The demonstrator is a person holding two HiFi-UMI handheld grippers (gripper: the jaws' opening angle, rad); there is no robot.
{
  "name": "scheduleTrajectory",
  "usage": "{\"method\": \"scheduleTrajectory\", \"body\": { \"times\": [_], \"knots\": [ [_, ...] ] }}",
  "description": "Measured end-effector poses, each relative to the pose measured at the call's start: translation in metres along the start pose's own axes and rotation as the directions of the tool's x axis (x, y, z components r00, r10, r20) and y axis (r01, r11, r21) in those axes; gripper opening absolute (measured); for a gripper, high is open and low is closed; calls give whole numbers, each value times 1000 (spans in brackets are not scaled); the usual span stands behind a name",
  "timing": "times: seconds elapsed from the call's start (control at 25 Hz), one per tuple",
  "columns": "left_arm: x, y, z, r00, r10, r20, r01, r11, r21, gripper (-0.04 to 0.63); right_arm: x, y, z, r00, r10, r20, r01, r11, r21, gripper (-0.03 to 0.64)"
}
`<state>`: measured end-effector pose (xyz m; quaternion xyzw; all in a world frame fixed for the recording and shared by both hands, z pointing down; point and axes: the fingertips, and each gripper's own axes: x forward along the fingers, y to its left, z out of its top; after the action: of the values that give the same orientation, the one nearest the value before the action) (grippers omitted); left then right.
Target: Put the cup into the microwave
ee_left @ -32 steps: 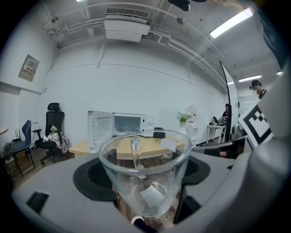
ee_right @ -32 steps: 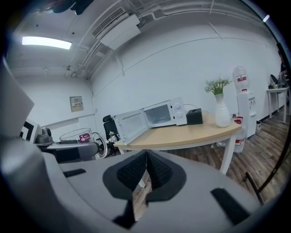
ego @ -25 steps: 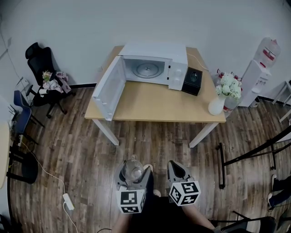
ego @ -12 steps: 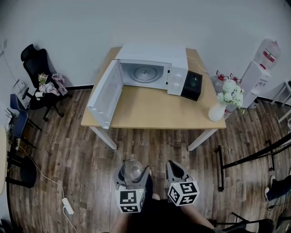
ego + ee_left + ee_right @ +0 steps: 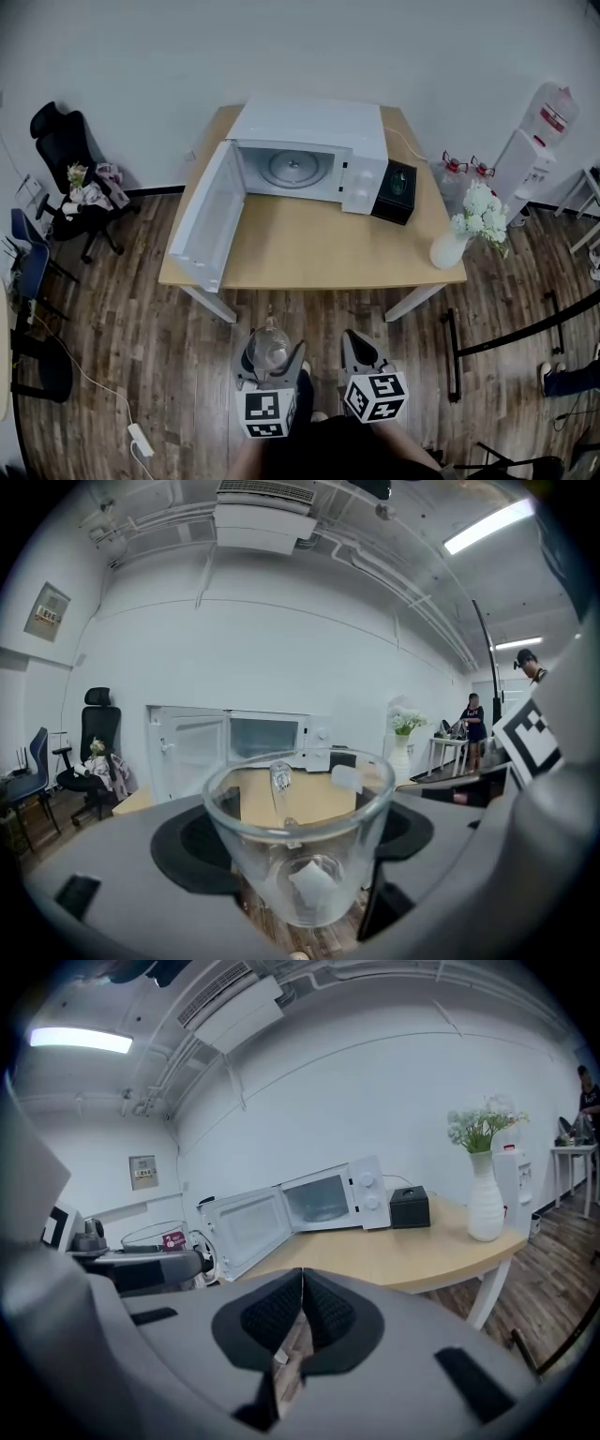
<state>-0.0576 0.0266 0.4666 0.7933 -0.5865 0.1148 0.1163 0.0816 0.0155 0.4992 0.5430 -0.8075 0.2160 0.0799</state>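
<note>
1. Two grippers are in our hands, low over the wooden floor point(image 5: 169, 337), just short of the table's point(image 5: 319, 246) front edge.
2. Our left gripper point(image 5: 272, 362) has its jaws spread wide and pressed against both sides of the clear glass cup point(image 5: 267, 345), which sits upright between them and looks empty.
3. Our right gripper point(image 5: 356, 345) has its jaws pressed together with nothing between them.
4. We see the white microwave point(image 5: 314, 127) at the table's back edge, its door point(image 5: 208, 225) swung open toward the left edge and the glass turntable point(image 5: 295, 169) bare.
5. We see a black box point(image 5: 396, 178) touching the microwave's right side and a white vase point(image 5: 448, 249) of flowers near the front right corner.
</note>
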Motion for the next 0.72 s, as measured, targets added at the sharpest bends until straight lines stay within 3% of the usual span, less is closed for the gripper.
{"method": "scheduleTrajectory", "body": {
  "times": [0.72],
  "knots": [
    [82, 47, 41, 999, -41, 9, 40, 999, 33, 400, 88, -13, 47, 999, -43, 18, 43, 999, 12, -6]
  ]
}}
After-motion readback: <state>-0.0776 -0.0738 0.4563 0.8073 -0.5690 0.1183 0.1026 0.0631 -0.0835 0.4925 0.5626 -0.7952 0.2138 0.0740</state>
